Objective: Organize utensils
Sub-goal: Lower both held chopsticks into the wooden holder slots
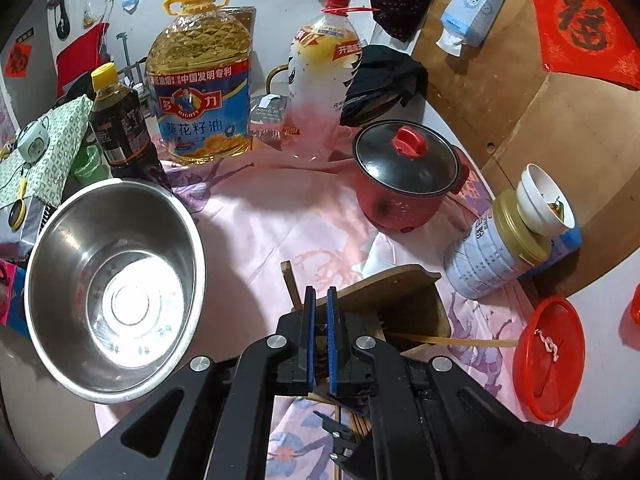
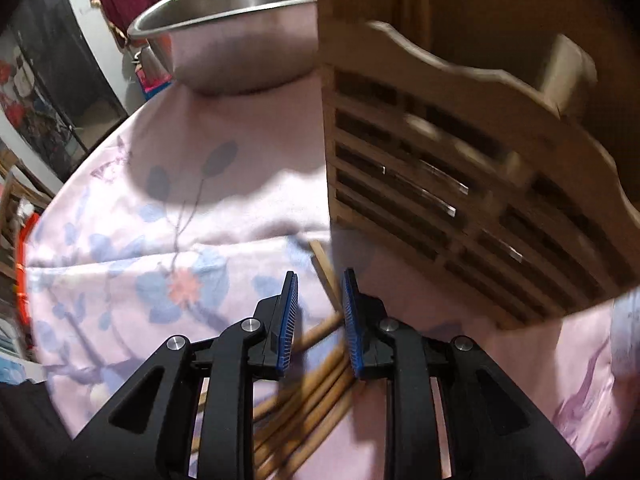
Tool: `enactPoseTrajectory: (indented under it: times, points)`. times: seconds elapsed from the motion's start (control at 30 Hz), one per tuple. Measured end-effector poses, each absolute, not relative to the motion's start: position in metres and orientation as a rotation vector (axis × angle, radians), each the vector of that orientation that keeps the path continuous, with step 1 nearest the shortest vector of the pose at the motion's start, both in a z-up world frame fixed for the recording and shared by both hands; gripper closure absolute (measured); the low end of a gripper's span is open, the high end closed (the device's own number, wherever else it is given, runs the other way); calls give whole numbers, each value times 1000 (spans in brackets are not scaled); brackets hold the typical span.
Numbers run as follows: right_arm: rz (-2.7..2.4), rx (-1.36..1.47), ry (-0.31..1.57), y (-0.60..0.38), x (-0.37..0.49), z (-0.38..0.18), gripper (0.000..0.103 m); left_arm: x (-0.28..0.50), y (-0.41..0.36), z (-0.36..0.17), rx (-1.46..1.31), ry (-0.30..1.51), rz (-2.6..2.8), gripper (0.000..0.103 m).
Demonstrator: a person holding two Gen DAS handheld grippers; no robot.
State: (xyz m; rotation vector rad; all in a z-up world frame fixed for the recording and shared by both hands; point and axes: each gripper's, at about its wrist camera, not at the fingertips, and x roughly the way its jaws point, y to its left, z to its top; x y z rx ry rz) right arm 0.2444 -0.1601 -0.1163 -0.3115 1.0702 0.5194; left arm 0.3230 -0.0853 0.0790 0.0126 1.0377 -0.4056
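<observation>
On your left wrist view, the big oil jug (image 1: 199, 76) reads "多力", "MIGHTY", "葵花籽油" and, on its red band, "中国发明专利". The clear bottle (image 1: 320, 76) beside it shows "开盖赢" on an orange patch. The red paper (image 1: 584, 28) on the wooden board bears "福". The tin's (image 1: 490, 256) print is too small to read.

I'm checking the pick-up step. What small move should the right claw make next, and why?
Probably close the right claw on one chopstick. Its pads stand apart over the loose chopsticks on the cloth, touching none that I can see, and the wooden holder stands just beside them, ready for loading.
</observation>
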Motion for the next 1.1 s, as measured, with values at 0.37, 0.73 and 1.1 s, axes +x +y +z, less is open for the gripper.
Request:
enactPoseTrajectory:
  times: [0.37,0.73,1.1]
  points:
    - [540,-232,883,-210,201,-32,97,331,-90,67,9,1059,-418,97]
    - [325,151,312,-278,211,134,97,324,-90,66,13,1063,-414,97]
    - [-26,116,78,-254,245,92,97,325,-81,63,-42,1055,-362,97]
